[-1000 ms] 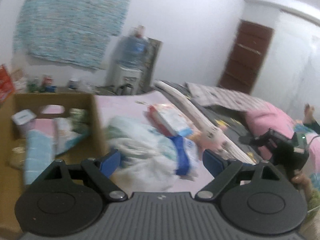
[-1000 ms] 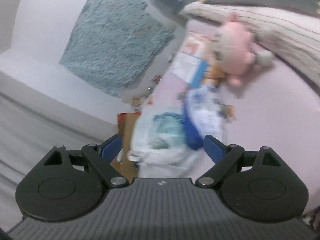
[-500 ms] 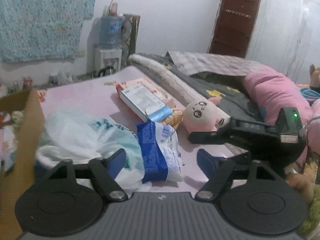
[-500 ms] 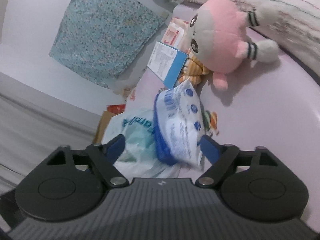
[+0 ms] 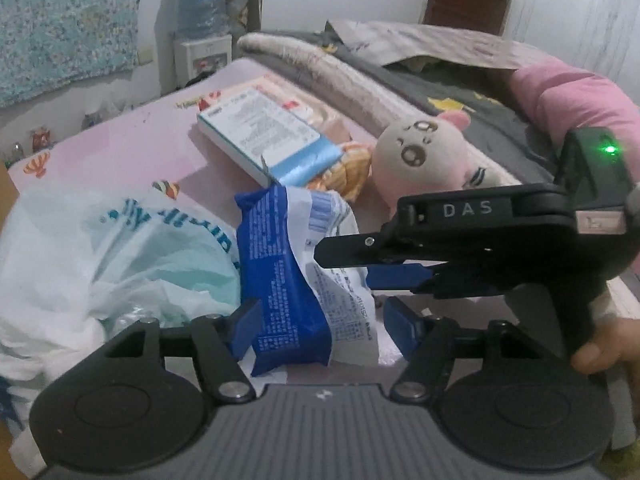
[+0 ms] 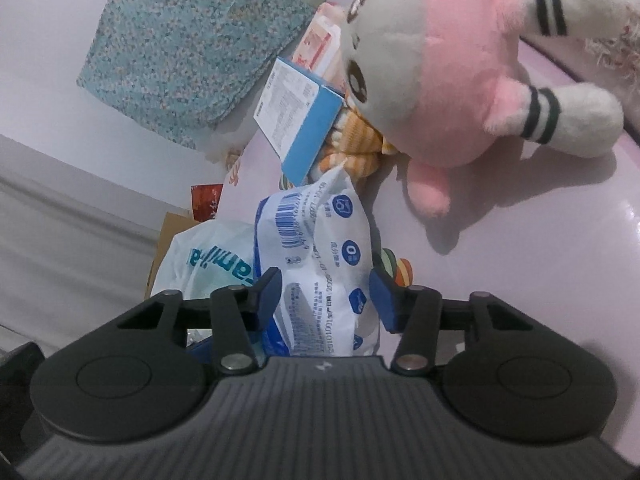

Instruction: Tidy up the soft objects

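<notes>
A blue-and-white soft pack point(image 5: 296, 276) lies on the pink bed sheet point(image 5: 132, 148), near the sheet's front edge as the left wrist camera sees it, and both grippers have it between their fingers. The left gripper point(image 5: 320, 328) straddles the pack's near end; its jaws are closing, the left pad sits against the blue side of the wrapper, while the right pad still stands just clear of the white crinkled edge. The right gripper point(image 6: 326, 300) comes at the same pack from the side, its jaws closing too, and its two blue pads flank the white printed face with the barcode; whether they already press on the wrapper cannot be told. In the left wrist view that right gripper shows as a black body with a green light, held in a person's hand point(image 5: 608, 344) at the right edge. Touching the pack on its left is a crumpled white plastic bag point(image 5: 120, 256) with teal lettering. Just beyond the pack lies a flat white-and-blue box point(image 5: 264, 136), resting on a pink packet, and a small orange-striped knitted item point(image 5: 352, 168) peeks out between box and pack. Beside them toward the right sits a pink-and-cream plush toy point(image 6: 436, 64), lying against a rolled blanket point(image 5: 332, 76) along the sheet's far edge. A cardboard box point(image 6: 168, 236) stands behind the bag.
</notes>
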Demonstrator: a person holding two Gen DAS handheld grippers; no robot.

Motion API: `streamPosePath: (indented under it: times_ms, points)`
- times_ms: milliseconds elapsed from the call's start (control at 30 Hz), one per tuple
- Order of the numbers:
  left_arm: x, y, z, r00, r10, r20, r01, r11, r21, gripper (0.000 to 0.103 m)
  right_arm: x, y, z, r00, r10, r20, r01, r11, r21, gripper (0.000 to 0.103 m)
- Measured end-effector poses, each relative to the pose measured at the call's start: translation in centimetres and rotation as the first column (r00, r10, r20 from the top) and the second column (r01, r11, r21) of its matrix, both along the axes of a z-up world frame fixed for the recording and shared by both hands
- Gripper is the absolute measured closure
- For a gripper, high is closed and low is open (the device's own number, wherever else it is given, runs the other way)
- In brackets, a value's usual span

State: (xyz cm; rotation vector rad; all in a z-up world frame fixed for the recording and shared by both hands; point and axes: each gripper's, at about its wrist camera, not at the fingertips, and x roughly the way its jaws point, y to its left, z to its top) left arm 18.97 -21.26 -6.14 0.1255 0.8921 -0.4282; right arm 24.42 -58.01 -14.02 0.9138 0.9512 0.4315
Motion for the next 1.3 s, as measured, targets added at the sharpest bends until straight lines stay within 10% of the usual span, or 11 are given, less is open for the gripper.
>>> streamPosePath:
  times_ms: [1300]
  points:
    - [-10.2, -1.3, 0.2, 0.95, -0.246, -0.191, 0.203, 0.954, -0.219, 0.023, -15.3, -3.5, -0.9, 0.996, 0.025, -0.083, -0.015, 0.993, 0.117, 0.069]
